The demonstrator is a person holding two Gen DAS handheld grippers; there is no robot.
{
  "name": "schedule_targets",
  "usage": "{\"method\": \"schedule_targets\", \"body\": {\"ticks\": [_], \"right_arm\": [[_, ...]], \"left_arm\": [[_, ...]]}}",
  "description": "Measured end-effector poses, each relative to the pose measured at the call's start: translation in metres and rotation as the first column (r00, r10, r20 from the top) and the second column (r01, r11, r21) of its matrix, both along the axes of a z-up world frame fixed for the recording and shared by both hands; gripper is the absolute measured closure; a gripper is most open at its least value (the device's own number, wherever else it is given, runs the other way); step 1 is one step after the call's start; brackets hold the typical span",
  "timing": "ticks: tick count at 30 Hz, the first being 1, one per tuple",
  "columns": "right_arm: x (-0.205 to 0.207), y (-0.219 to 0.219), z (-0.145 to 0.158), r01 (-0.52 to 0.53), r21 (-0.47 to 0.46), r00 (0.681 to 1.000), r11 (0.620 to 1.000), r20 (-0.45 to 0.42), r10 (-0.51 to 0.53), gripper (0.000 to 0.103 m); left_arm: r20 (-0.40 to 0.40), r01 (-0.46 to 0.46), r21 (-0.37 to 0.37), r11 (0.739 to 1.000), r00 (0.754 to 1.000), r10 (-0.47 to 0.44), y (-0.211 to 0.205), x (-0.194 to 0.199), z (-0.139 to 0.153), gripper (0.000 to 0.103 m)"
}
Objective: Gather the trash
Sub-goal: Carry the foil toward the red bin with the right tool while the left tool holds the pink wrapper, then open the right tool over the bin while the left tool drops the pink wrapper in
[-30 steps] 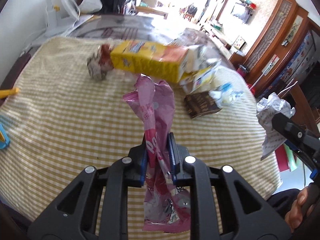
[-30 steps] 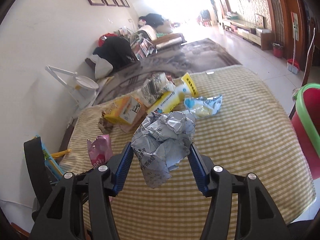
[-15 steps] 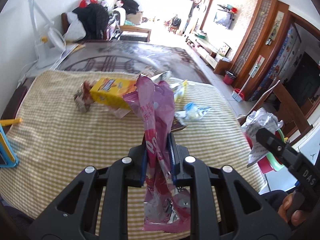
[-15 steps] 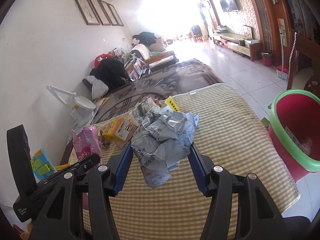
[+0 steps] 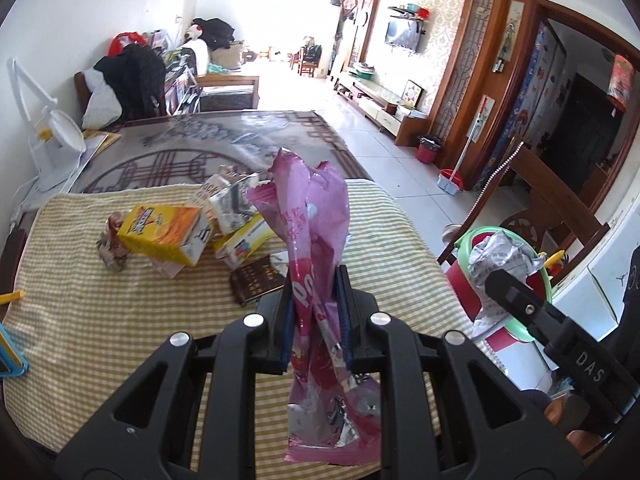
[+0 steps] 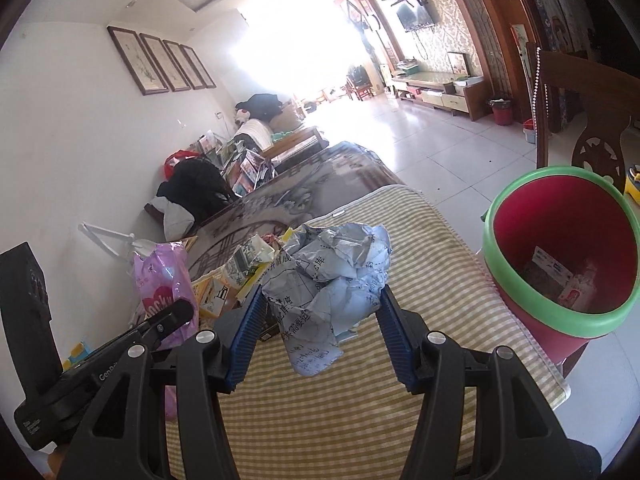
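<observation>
Gripping pink wrapper (image 5: pixel 316 256) | right tool (image 6: pixel 320 324) clamps crumpled paper (image 6: pixel 332 280)

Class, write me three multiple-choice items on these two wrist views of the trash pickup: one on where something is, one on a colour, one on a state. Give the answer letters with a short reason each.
1. Where does the bin stand?
A. On the checked cloth
B. Beside the table, below its edge
C. On the sofa

2. What colour is the bin's rim?
A. Green
B. Blue
C. White

3. What state is the left gripper in?
A. Open and empty
B. Shut on the pink snack wrapper
C. Shut on a yellow box

Answers:
1 B: the right wrist view looks down into the bin, past the edge of the checked tablecloth.
2 A: a green band rings the red inside.
3 B: the wrapper is pinched between its pads, sticking out above and below them.
</observation>
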State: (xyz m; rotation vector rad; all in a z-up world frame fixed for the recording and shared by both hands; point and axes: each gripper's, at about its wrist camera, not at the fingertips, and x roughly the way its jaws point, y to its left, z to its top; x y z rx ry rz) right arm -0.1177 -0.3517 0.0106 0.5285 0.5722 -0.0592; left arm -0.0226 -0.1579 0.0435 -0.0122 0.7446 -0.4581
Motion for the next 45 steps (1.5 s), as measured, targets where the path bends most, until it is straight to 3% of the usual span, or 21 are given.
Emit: {"method": "schedule_targets", "body": {"ticks": [13,23,25,30,33,38,45], "right_arm": [[-0.026,-0.072,-0.012,0.17,0.081,0.985,0.982,-0.012,-0.17,0.048],[-0.034,-0.149,-0.032,0.358,0.089,0.932,0.93,-0.095,-0.349,0.048],[-0.032,-0.168,-0.039,0.378,0.139,0.924,0.915,-0.111,-0.365,0.048],[-0.032,-0.196,-0.046,0.441,0.098,0.893,0.892,-0.149,-0.426,0.046],[-0.037,-0.202,-0.053,0.46,0.105,0.881,0.882,-0.176,-0.439,0.023],[-0.064,-0.2,-0.054,0.518,0.112,0.853,0.848,-0.144,-0.502,0.022],[-0.102,-0.197,-0.044,0.603,0.1,0.798,0.791,-0.081,-0.598,0.021]], "left_arm": [[-0.017,0.115,0.015,0.993,0.993,-0.115,-0.048,-0.007,-0.011,0.085],[-0.055,0.222,0.01,0.975,0.974,-0.222,-0.095,-0.005,-0.018,0.085],[-0.063,0.251,0.005,0.968,0.966,-0.25,-0.107,-0.008,-0.021,0.085],[-0.076,0.319,0.006,0.948,0.945,-0.317,-0.134,-0.011,-0.025,0.085],[-0.09,0.35,0.004,0.937,0.933,-0.349,-0.149,-0.009,-0.028,0.085],[-0.115,0.408,-0.029,0.913,0.906,-0.408,-0.181,-0.002,-0.028,0.085],[-0.16,0.508,-0.031,0.861,0.848,-0.506,-0.239,-0.01,-0.035,0.085]]}}
